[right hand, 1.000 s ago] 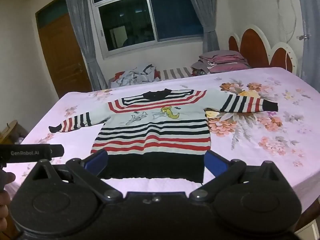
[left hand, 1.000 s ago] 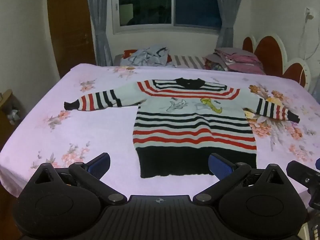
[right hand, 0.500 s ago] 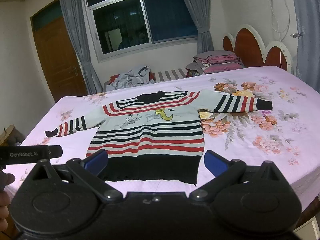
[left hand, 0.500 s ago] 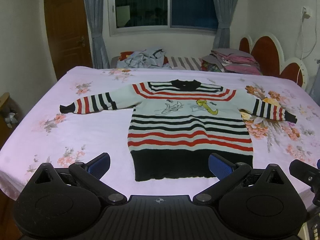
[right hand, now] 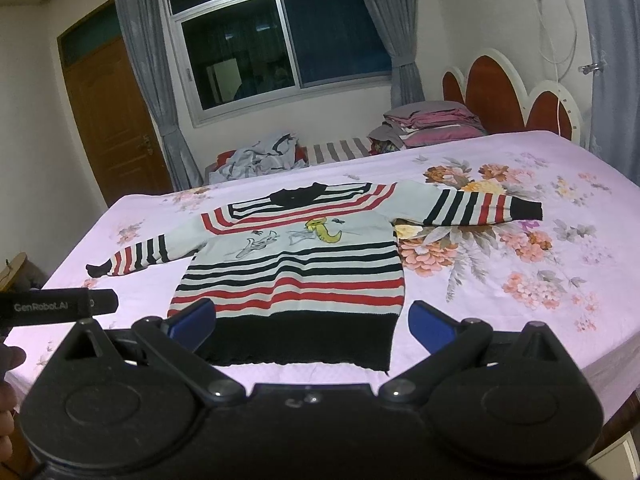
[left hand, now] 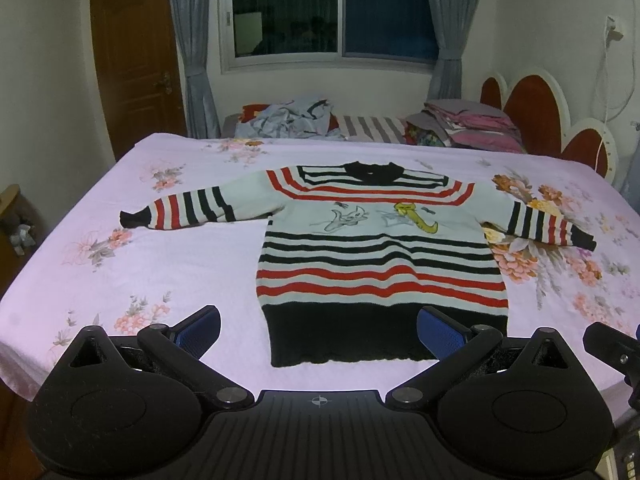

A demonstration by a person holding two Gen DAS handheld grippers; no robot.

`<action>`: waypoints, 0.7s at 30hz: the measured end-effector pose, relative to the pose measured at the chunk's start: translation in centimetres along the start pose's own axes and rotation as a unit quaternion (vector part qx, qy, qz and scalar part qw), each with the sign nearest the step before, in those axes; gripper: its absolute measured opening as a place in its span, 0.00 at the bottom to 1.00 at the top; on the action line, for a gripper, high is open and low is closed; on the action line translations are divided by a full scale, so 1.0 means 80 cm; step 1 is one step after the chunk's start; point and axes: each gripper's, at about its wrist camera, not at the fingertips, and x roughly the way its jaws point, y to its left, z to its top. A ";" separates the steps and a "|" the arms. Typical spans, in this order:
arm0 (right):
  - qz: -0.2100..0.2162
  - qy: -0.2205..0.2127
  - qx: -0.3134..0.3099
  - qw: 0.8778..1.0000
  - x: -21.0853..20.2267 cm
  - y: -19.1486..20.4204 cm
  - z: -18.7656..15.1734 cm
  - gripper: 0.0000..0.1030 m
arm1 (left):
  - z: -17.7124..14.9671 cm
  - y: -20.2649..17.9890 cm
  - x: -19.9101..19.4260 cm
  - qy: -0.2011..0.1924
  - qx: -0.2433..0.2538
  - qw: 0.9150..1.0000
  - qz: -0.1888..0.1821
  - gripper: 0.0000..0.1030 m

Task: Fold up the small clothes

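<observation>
Currently listed: 1 small striped sweater (left hand: 380,256), red, black and white with a cartoon print on the chest, laid flat and face up on the bed (left hand: 132,280), collar toward the far side, black hem (left hand: 384,336) toward the near edge, both sleeves spread outward. Left gripper (left hand: 318,330): fingers (left hand: 200,328) spread wide, holding nothing, hovering short of the hem and apart from the cloth. Right gripper (right hand: 312,324): fingers (right hand: 430,326) likewise wide apart and empty, also poised before the hem. Step in hand, by judgement: approach for the first fold, nothing yet gripped. Handling notes: the knit looks soft and thick, so each grip should pinch both layers at an edge, not the top layer alone, or the garment will skew. Sleeves probably go in first, left sleeve cuff (left hand: 132,218) and right sleeve cuff (right hand: 528,210) each carried across the chest. Lift low and draw slowly so the body stays square on the sheet. Risk: dragging the flowered sheet up with the cloth.
</observation>
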 end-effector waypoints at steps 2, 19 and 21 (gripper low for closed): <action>0.000 0.000 0.000 1.000 0.000 0.000 0.000 1.00 | 0.001 0.001 0.001 0.000 0.002 1.000 0.001 1.00; -0.004 -0.002 0.004 1.000 0.012 -0.005 0.003 1.00 | 0.010 0.007 0.013 -0.003 0.002 1.000 0.008 1.00; -0.003 -0.003 0.006 1.000 0.012 -0.006 0.002 1.00 | 0.011 0.007 0.015 -0.003 0.002 1.000 0.009 1.00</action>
